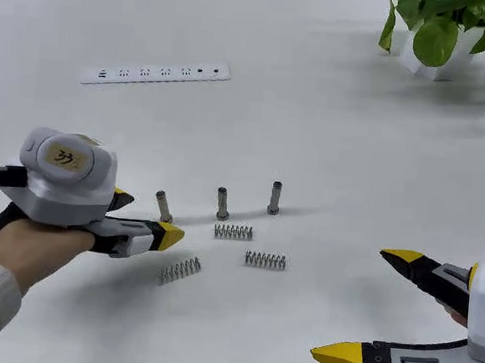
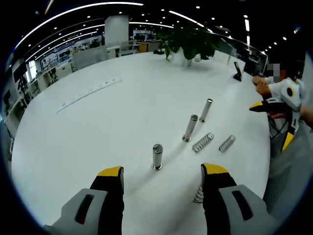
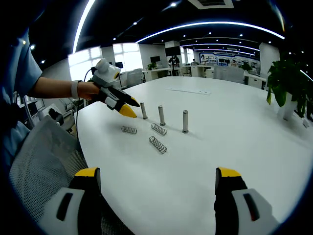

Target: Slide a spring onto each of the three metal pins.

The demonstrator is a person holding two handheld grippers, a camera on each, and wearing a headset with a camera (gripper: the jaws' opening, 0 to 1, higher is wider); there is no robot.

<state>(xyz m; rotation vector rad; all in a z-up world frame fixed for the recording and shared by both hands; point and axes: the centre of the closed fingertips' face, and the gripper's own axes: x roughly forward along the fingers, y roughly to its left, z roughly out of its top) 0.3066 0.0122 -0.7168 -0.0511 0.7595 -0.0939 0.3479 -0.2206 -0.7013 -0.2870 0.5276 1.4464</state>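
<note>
Three metal pins stand upright in a row on the white table: left pin (image 1: 164,206), middle pin (image 1: 222,203), right pin (image 1: 275,198). Three springs lie flat in front of them (image 1: 233,231) (image 1: 266,259) (image 1: 180,270). My left gripper (image 1: 149,216) is open, level with the left pin and just left of it; in its own view that pin (image 2: 157,156) stands ahead between the jaws of the left gripper (image 2: 162,171). My right gripper (image 1: 350,303) is open at the lower right, well away from the springs (image 3: 157,144) and the pins (image 3: 161,115).
A white power strip (image 1: 156,72) lies at the back left. A potted plant (image 1: 452,30) stands at the back right. A mesh chair (image 3: 44,161) sits by the table's near edge in the right gripper view.
</note>
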